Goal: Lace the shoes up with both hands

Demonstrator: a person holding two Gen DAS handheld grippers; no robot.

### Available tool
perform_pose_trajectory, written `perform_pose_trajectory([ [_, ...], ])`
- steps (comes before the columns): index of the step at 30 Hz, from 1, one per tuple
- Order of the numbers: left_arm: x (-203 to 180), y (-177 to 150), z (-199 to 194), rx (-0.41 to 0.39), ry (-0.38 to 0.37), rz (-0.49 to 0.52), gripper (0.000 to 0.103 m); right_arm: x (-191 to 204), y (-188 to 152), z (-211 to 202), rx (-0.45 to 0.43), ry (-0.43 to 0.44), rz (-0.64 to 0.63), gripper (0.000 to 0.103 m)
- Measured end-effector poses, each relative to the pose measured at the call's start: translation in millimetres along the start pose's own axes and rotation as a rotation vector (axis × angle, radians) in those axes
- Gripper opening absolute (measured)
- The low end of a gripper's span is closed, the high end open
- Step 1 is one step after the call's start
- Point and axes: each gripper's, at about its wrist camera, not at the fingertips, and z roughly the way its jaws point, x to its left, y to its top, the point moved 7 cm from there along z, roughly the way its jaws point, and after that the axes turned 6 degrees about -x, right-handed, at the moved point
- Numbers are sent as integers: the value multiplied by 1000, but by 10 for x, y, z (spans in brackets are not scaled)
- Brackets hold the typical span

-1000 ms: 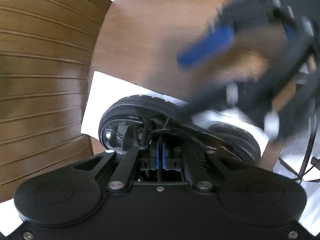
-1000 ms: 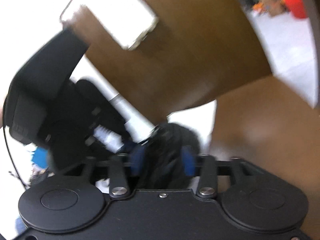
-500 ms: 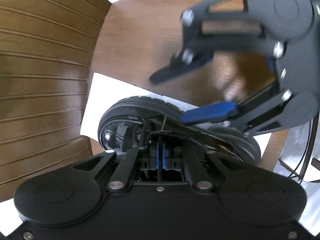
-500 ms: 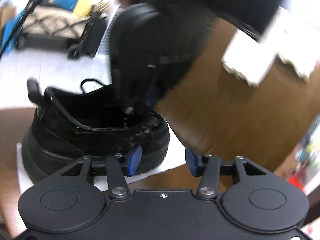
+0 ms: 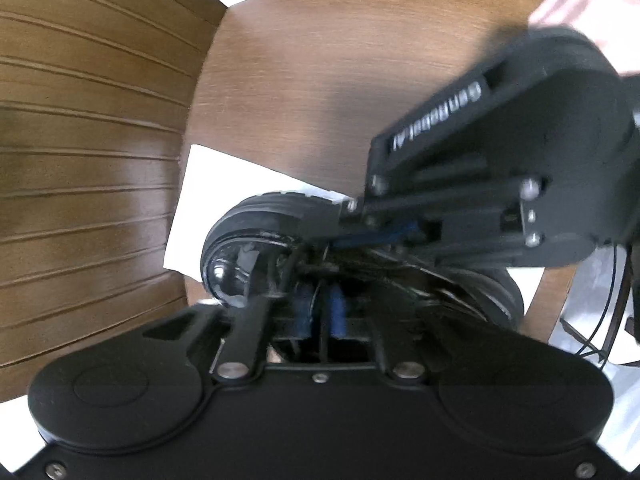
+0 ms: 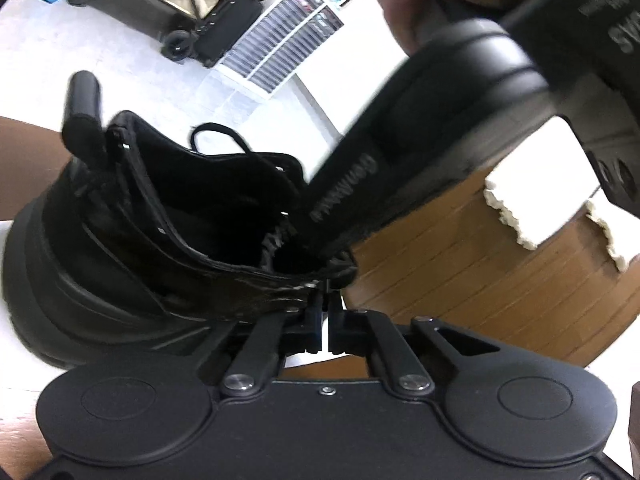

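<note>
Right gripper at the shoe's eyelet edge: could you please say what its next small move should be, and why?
Probably draw the right gripper gently away from the shoe to pull lace through. Its jaws have just been closing, seemingly on a thin lace strand, while the left gripper has just been opening, its pads off the strand.

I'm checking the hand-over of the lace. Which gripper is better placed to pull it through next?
Right, probably. The right gripper has just closed at the shoe's eyelet edge, apparently on the lace, while the left gripper has just been opening above the tongue, with a lace strand between its pads.
</note>
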Motion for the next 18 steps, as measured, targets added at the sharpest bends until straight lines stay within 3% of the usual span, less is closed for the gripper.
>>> perform_pose_trajectory([
  [1,-6,-22,-88,-21,19,8,72,-19,-29,-14,5,-6,4,2],
  [3,-16,-80,-266,-94,80,31,93,-54,-84,-26,12,-16,16,2],
  [5,-72,-126,-497,-179,195,100,93,-82,-116,-41,15,-22,24,2],
  [7,-170,-111,-602,-210,322,200,93,-139,-159,-102,14,-39,32,2],
  [9,-295,-68,-635,-232,397,299,93,-183,-178,-147,13,-52,34,2],
  [11,-451,3,-605,-238,413,374,93,-227,-203,-211,10,-71,39,2],
  [15,-634,148,-483,-243,383,382,90,-309,-275,-350,15,-107,40,2],
  [17,-681,212,-382,-237,375,372,82,-361,-312,-422,16,-123,44,2],
  [18,-698,229,-336,-234,378,377,72,-383,-327,-458,15,-130,47,2],
])
